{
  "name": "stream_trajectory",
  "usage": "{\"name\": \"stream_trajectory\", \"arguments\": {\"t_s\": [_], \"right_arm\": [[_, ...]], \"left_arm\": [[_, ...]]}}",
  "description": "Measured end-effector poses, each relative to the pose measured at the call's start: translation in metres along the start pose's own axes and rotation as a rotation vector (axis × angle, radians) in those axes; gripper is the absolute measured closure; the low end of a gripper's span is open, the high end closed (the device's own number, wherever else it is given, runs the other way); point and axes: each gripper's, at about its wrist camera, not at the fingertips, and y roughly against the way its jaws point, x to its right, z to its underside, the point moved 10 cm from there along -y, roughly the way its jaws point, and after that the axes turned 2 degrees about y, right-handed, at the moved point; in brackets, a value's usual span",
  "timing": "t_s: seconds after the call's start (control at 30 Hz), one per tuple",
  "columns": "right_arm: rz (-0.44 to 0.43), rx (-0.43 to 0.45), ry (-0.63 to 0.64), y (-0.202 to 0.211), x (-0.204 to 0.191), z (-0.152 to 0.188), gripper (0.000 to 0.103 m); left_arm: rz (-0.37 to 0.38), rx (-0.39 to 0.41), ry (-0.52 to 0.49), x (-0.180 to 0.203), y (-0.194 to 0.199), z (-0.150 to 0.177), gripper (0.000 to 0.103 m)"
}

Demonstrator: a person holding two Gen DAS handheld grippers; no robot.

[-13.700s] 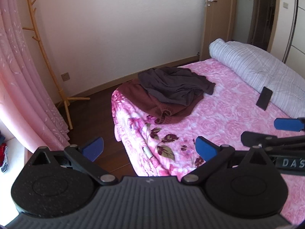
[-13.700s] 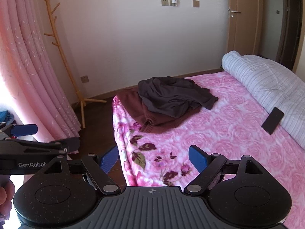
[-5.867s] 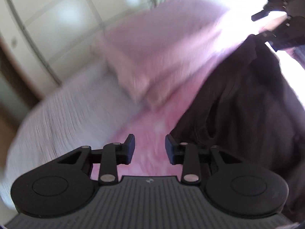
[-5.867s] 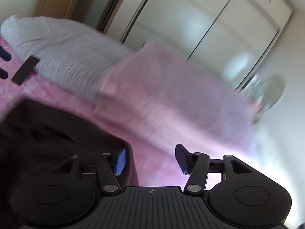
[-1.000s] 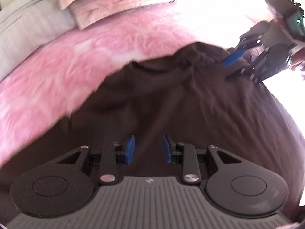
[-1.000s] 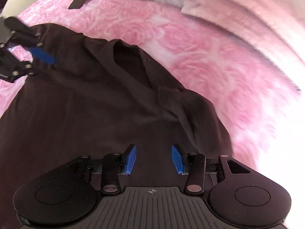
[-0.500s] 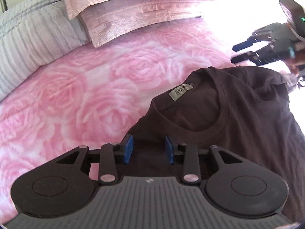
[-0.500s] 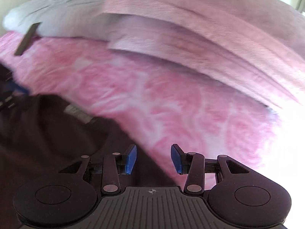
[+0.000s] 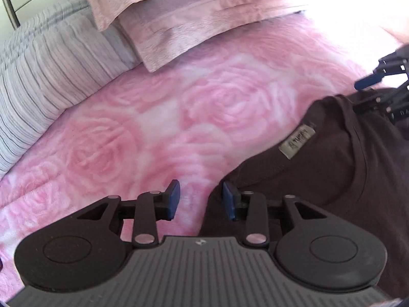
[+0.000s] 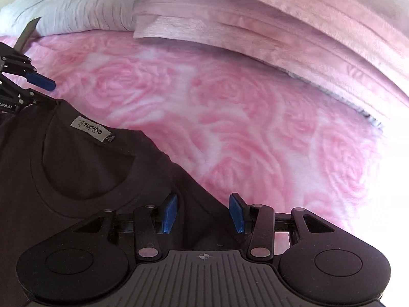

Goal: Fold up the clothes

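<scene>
A: Where is the garment found?

B: A dark brown T-shirt is seen spread on the bed, over a pink rose-patterned blanket. Its round neckline is turned toward the pillows, and a grey label is sewn inside the collar. The same shirt is shown at the right of the left wrist view, with the label on the collar there too.

A: How are the jaws of the left gripper held?

B: The left gripper is held low over the shirt's shoulder edge. Its jaws are parted to a moderate gap and have just been opening. Pink blanket and the cloth's edge are seen in the gap, and the cloth lies against or just beside the right blue pad; no cloth is seen pinched.

A: And the right gripper?

B: The right gripper is held over the other shoulder, jaws about half apart. Dark cloth is seen between the blue pads, but nothing is seen pressed by them. Each gripper is also caught in the other's view, at the far shoulder of the shirt.

A: What else is shown?

B: Stacked pink pillows are laid at the head of the bed, and a rolled grey striped quilt is set beside them. A dark flat object is rested against the quilt; what it is cannot be told.
</scene>
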Motion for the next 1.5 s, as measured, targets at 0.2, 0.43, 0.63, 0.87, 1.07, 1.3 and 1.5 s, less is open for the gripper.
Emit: {"name": "stream_trajectory", "arguments": {"t_s": [0.2, 0.43, 0.63, 0.87, 1.07, 1.3, 1.5], "right_arm": [[-0.042, 0.062, -0.004, 0.029, -0.029, 0.005, 0.059], [-0.102, -0.006, -0.008, 0.007, -0.036, 0.03, 0.059], [0.014, 0.041, -0.162, 0.009, 0.001, 0.012, 0.059], [-0.056, 0.028, -0.15, 0.054, -0.048, 0.048, 0.059], [-0.05, -0.128, -0.229, 0.054, -0.073, 0.1, 0.059], [-0.094, -0.088, -0.23, 0.09, -0.135, 0.087, 0.059], [-0.175, -0.03, -0.097, 0.113, -0.252, 0.051, 0.059]], "left_arm": [[0.039, 0.035, 0.032, -0.003, 0.036, 0.012, 0.072], [0.088, -0.068, -0.053, 0.018, 0.024, 0.057, 0.07], [-0.033, -0.008, 0.06, -0.018, 0.028, 0.029, 0.072], [-0.158, -0.024, 0.065, -0.081, 0.104, 0.052, 0.071], [-0.292, -0.161, 0.044, -0.126, 0.175, 0.129, 0.068], [-0.403, -0.278, 0.028, -0.166, 0.253, 0.234, 0.064], [-0.451, -0.317, -0.333, -0.168, 0.278, 0.317, 0.064]]}}
